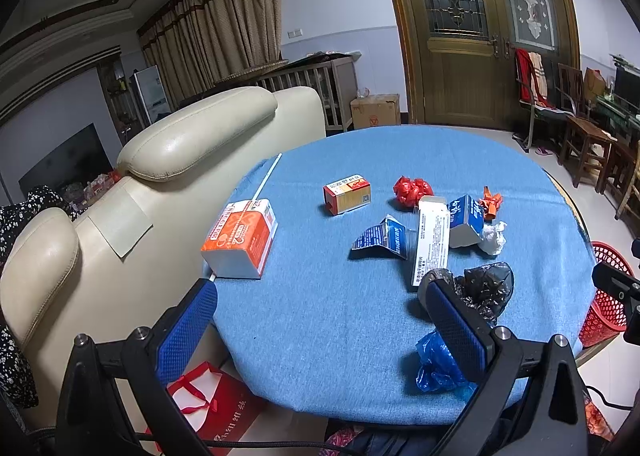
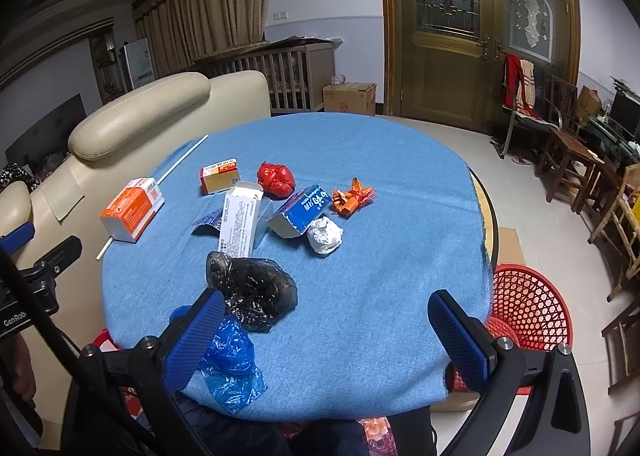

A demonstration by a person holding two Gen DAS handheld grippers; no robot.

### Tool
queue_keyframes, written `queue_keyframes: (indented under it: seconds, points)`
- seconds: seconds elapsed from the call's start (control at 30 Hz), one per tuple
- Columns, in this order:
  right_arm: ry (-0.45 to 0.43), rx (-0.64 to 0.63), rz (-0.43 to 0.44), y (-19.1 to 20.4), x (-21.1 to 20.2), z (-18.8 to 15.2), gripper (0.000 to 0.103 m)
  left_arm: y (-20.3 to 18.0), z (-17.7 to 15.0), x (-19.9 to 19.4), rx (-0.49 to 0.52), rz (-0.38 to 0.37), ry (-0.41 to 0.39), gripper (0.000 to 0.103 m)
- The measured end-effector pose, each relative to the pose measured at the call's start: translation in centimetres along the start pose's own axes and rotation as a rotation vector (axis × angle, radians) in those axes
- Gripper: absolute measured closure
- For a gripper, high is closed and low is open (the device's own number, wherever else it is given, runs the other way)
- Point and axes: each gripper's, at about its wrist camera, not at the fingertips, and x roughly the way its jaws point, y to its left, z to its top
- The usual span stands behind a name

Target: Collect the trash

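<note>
We've got both claws, left claw (image 1: 320,316) and right claw (image 2: 326,332), spread apart and empty; all 10 trash pieces around the black bag (image 2: 252,292) sit on the desk (image 2: 380,256), red basket (image 2: 528,308) beside it.

Black frames, blue textured pads (image 2: 460,340), silver screws.

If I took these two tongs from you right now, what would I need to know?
Left tongs: open, empty, above the near table edge.
Right tongs: open, empty, also above the near edge.
On the round blue-clothed table: crumpled black plastic bag, blue plastic bag, white paper wad, red plastic ball, orange wrapper, several cardboard boxes, white straw.
Red mesh basket stands on the floor right of the table.
Nothing visibly collected yet; all the trash remains.
</note>
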Motion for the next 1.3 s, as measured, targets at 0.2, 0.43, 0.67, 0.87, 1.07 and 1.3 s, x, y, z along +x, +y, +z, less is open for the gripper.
queue_keyframes:
  seconds: [0.2,0.43,0.67,0.87,1.07,1.3]
  points:
    - [-0.034,0.017,0.02,0.0,0.1,-0.1,0.0,0.0,0.0,0.0,0.01,0.004,0.007,0.0]
    - [-0.035,0.032,0.031,0.1,0.2,-0.2,0.0,-0.2,-0.3,0.3,0.009,0.001,-0.015,0.0]
    - [-0.009,0.043,0.032,-0.3,0.5,-0.4,0.0,-0.6,-0.6,0.9,0.008,-0.023,0.0,0.0]
    - [-0.003,0.064,-0.015,-1.9,1.6,-0.6,0.0,-2.5,-1.8,4.7,-0.018,-0.246,0.145,0.0]
    - [0.016,0.118,-0.018,-4.2,3.7,-0.8,0.0,-8.3,-3.3,8.8,0.017,-0.477,0.26,0.001]
    - [0.087,0.044,0.228,-2.5,7.6,0.5,0.011,-8.6,-5.7,11.3,-0.002,-0.527,0.353,0.05]
